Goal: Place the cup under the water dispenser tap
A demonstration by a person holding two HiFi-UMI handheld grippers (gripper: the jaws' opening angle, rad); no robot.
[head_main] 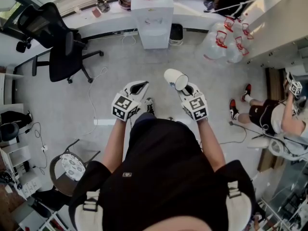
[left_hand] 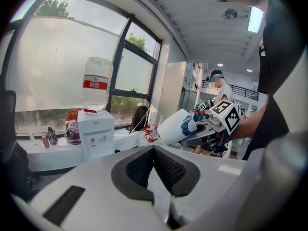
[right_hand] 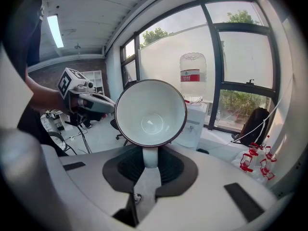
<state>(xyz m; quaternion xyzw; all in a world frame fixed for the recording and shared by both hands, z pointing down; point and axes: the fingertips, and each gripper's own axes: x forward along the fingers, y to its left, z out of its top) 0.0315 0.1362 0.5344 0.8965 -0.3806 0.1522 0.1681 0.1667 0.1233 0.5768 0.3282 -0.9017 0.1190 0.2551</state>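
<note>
**Head view with both claw views.** We see the right claw [right_hand: 150,159] clamped on the handle of the white cup [right_hand: 150,110]. The cup lies on its side in the air, with its dark-rimmed mouth turned back toward the claw and its base pointing ahead. It is empty, and its outer wall carries a blue mark.

We see the left claw [left_hand: 154,150] with its jaws together and nothing between them. It is level with the right claw, at 9 o'clock of it, and the two are near each other but apart.

Both claws are held over the grey floor [head_main: 159,61], in front of the person's body. The water dispenser [head_main: 152,17] stands at 12 o'clock, against the long worktop [head_main: 113,13] under the window, and is well apart from the cup. A large bottle [right_hand: 192,73] with a red label sits upturned on top of it.

- At 10 o'clock stands a black office chair [head_main: 60,47].
- At 1 o'clock lies a heap of clear bottles [head_main: 224,40] with red fittings.
- At 3 o'clock sits a second person [head_main: 269,117].
</note>
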